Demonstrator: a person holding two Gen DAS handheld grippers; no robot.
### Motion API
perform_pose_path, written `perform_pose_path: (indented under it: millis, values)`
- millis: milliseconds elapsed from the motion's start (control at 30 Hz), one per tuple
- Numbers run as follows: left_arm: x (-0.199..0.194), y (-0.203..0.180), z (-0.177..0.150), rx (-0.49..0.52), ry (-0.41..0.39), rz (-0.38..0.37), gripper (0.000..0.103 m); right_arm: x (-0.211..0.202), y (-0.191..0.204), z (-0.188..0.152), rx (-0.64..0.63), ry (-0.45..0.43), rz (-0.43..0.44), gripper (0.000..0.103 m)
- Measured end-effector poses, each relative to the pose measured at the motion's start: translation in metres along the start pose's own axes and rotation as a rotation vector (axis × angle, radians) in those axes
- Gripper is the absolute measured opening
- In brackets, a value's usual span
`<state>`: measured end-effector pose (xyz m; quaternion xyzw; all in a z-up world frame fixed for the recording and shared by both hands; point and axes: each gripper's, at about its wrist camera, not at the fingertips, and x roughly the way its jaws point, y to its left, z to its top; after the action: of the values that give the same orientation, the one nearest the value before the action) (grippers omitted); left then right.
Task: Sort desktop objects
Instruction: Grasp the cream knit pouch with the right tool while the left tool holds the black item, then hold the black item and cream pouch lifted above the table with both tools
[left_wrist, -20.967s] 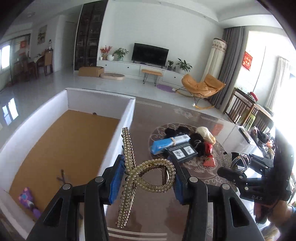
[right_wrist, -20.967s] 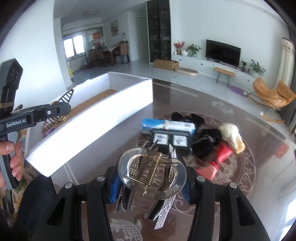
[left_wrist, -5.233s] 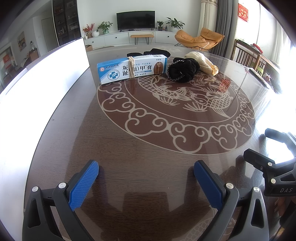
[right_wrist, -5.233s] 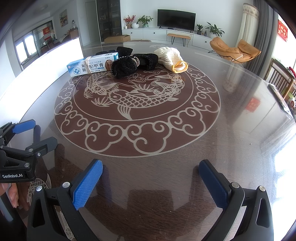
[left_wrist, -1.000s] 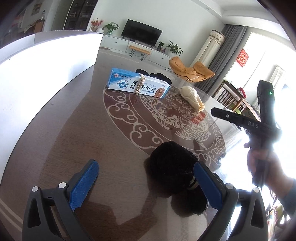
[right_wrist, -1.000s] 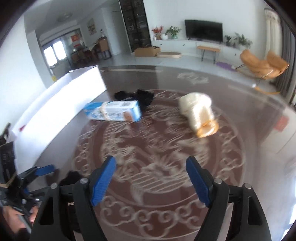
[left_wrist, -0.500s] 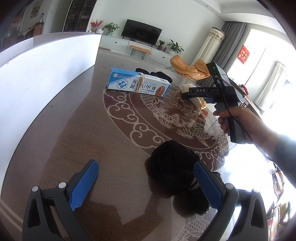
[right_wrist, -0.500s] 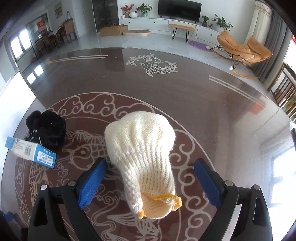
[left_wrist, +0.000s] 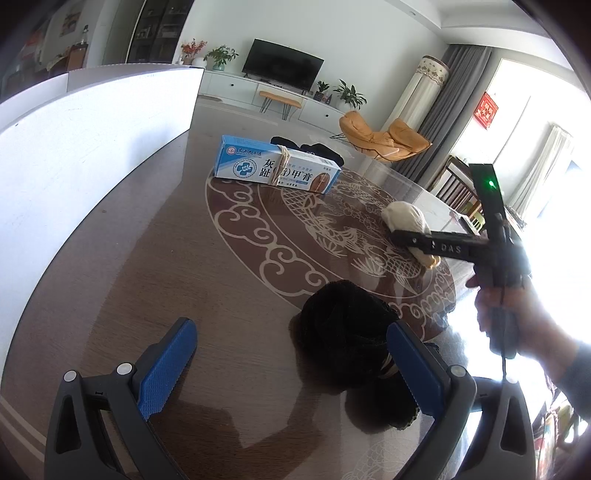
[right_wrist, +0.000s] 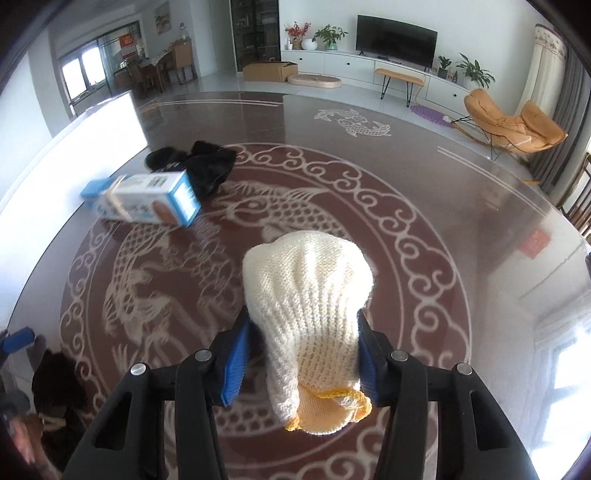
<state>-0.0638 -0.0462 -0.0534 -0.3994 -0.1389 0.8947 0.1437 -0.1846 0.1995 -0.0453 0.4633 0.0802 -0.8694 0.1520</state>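
Note:
My right gripper (right_wrist: 303, 358) is shut on a cream knitted glove bundle (right_wrist: 306, 295) with a yellow cuff, on the round patterned table (right_wrist: 424, 206). From the left wrist view the right gripper (left_wrist: 402, 236) shows side-on at the glove bundle (left_wrist: 404, 218). My left gripper (left_wrist: 291, 365) is open and empty; a black fabric bundle (left_wrist: 343, 332) lies on the table by its right finger. A blue and white ointment box (left_wrist: 277, 170) lies further back, also in the right wrist view (right_wrist: 144, 203). More black fabric (right_wrist: 199, 162) lies behind it.
A white-walled box (left_wrist: 85, 140) stands along the table's left side. The black bundle also shows in the right wrist view (right_wrist: 55, 384) at the lower left, beside my left gripper's blue fingertip (right_wrist: 18, 339). The table's edge curves at the right.
My right gripper has closed its fingers onto the cream glove bundle, which it was straddling half a second ago. My left gripper has stayed open beside the black bundle.

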Motion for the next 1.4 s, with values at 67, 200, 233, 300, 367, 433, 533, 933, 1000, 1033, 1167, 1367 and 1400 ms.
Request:
perform_pose_path:
  millis: [67,200,233,300,367,433,533,933,1000,1033,1167,1367,1400]
  values:
    - [0.000,0.000,0.000,0.000,0.000,0.000,0.103,-0.020,0.023,-0.033,-0.036,-0.013,0.006,0.051]
    - [-0.001,0.002,0.000,-0.012,-0.005,-0.014,0.103,-0.054,0.064,-0.089,-0.050,-0.050,0.018,0.052]
    - [-0.002,0.003,0.000,-0.017,-0.007,-0.019,0.103,-0.059,0.073,-0.099,-0.045,-0.059,0.016,0.052]
    - [-0.003,0.004,-0.001,-0.024,-0.009,-0.028,0.103,-0.066,0.089,-0.112,-0.036,-0.073,0.010,0.052]
    - [-0.003,0.004,-0.001,-0.026,-0.011,-0.031,0.103,-0.067,0.101,-0.112,-0.031,-0.080,0.008,0.053]
    - [-0.004,0.004,-0.001,-0.026,-0.011,-0.030,0.103,-0.064,0.111,-0.109,-0.030,-0.081,0.009,0.053]
    - [-0.005,0.005,-0.002,-0.029,-0.012,-0.035,0.103,-0.061,0.125,-0.100,-0.041,-0.080,0.023,0.053]
    - [-0.008,0.006,-0.003,-0.046,-0.019,-0.054,0.103,-0.069,0.072,-0.114,0.057,-0.079,-0.059,0.053]
    - [-0.009,0.007,-0.003,-0.052,-0.021,-0.061,0.103,-0.073,0.056,-0.119,0.097,-0.079,-0.083,0.053]
    - [-0.009,0.008,-0.003,-0.056,-0.023,-0.066,0.103,-0.075,0.049,-0.120,0.109,-0.080,-0.087,0.053]
    - [-0.010,0.011,-0.003,-0.071,-0.029,-0.083,0.103,-0.077,0.041,-0.121,0.130,-0.082,-0.080,0.060]
    - [-0.010,0.011,-0.003,-0.068,-0.027,-0.078,0.103,-0.067,0.048,-0.117,0.097,-0.050,-0.078,0.090]
    - [-0.009,0.011,-0.002,-0.068,-0.027,-0.076,0.103,-0.066,0.049,-0.117,0.095,-0.047,-0.075,0.094]
